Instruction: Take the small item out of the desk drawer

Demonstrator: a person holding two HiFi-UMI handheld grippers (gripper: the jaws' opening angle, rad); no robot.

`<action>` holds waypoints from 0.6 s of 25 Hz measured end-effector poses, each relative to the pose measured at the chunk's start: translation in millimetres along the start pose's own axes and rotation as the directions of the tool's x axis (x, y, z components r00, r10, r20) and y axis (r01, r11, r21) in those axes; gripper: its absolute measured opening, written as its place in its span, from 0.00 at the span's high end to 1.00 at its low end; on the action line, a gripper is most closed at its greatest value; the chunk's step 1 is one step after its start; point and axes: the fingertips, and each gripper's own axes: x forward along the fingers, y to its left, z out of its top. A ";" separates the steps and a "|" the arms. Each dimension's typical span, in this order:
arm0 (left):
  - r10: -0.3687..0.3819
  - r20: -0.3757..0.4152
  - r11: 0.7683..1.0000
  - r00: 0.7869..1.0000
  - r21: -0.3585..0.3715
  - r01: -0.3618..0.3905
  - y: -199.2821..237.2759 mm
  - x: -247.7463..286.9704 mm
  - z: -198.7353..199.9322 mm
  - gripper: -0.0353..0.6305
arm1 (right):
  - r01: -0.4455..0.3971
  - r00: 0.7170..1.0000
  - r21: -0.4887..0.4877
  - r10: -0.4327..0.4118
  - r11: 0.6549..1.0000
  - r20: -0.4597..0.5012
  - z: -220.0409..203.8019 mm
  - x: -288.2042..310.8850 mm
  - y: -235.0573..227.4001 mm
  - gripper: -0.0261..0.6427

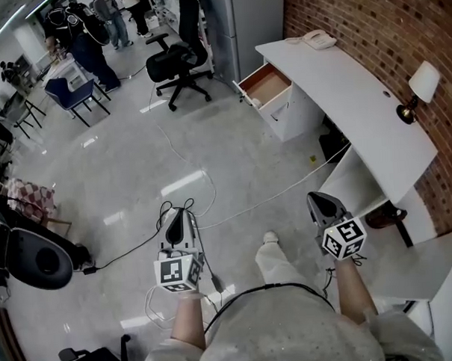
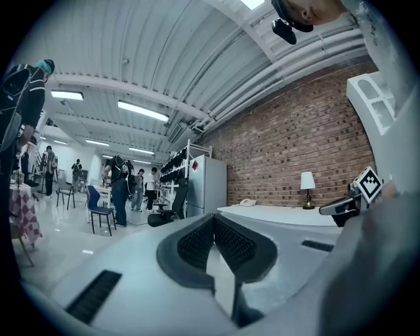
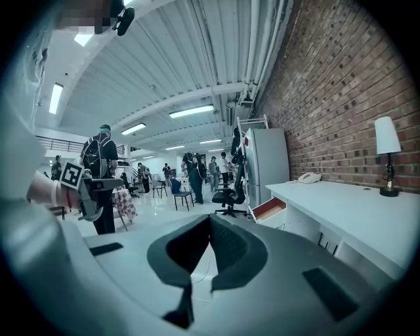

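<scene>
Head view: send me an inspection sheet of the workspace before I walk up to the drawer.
Surface: white desk along the brick wall.
Job's things: drawer at the desk's far end stands open; its contents are too small to tell.
Clutter: telephone and lamp on the desk.
Grippers: left tongs shut, empty; right tongs shut, empty; both well short of the drawer.
Cables: white cable crosses the floor toward the desk; black cable lies by the left tongs.
Surroundings: office chair near the drawer; people further back.
</scene>
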 end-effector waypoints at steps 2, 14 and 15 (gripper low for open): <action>0.010 -0.018 1.000 1.000 -0.001 -0.010 6.2 23.3 -3.1 0.94 | 0.006 1.000 0.018 -0.006 1.000 0.004 3.4 21.5 -16.9 0.95; 0.040 -0.046 0.999 0.998 0.014 -0.039 21.3 178.5 8.4 0.94 | 0.018 0.999 0.033 -0.017 0.999 -0.029 33.2 139.3 -122.8 0.93; 0.042 -0.046 0.999 0.998 0.012 -0.041 20.9 190.2 8.3 0.94 | 0.017 0.999 0.039 -0.015 0.999 -0.034 34.4 146.7 -132.1 0.88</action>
